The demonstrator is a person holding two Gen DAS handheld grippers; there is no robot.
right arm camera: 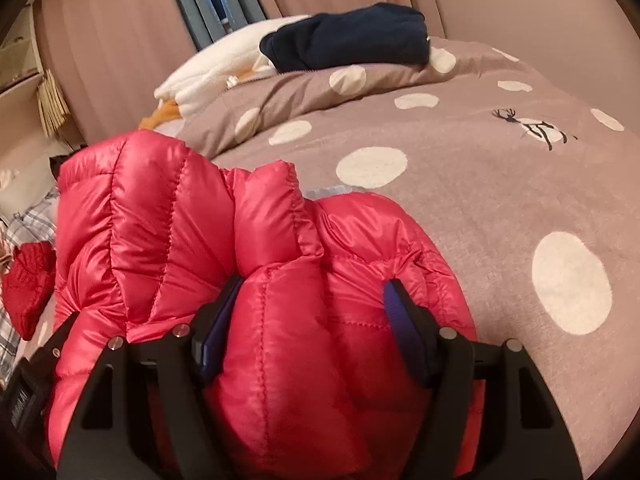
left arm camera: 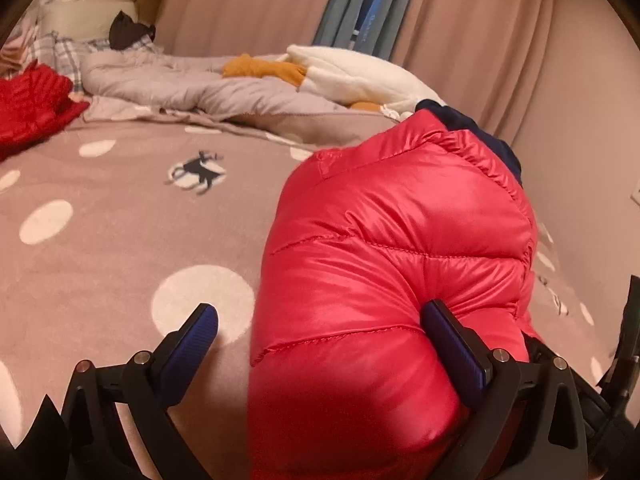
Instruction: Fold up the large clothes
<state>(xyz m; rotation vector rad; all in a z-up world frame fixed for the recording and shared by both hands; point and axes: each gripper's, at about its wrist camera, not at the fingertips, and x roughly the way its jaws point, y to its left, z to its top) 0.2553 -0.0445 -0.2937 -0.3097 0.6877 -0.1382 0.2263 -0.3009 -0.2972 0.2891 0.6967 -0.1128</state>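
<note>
A shiny red puffer jacket (left arm camera: 396,248) lies bunched on a taupe bedspread with white dots (left arm camera: 100,240). My left gripper (left arm camera: 320,320) is open, its jaws wide apart; the jacket bulges between them and presses against the right finger (left arm camera: 448,340), while the left finger (left arm camera: 196,336) stands free over the bedspread. In the right wrist view my right gripper (right arm camera: 312,304) is shut on a thick puffy fold of the same jacket (right arm camera: 168,216), with both blue pads (right arm camera: 400,312) sunk into the fabric.
A second red garment (left arm camera: 28,108) lies at the far left of the bed. A folded navy garment (right arm camera: 348,38) sits on a dotted pillow (right arm camera: 312,88). A white and orange plush (left arm camera: 352,76) and a rumpled grey quilt (left arm camera: 180,84) lie at the back. Curtains (left arm camera: 480,40) hang behind.
</note>
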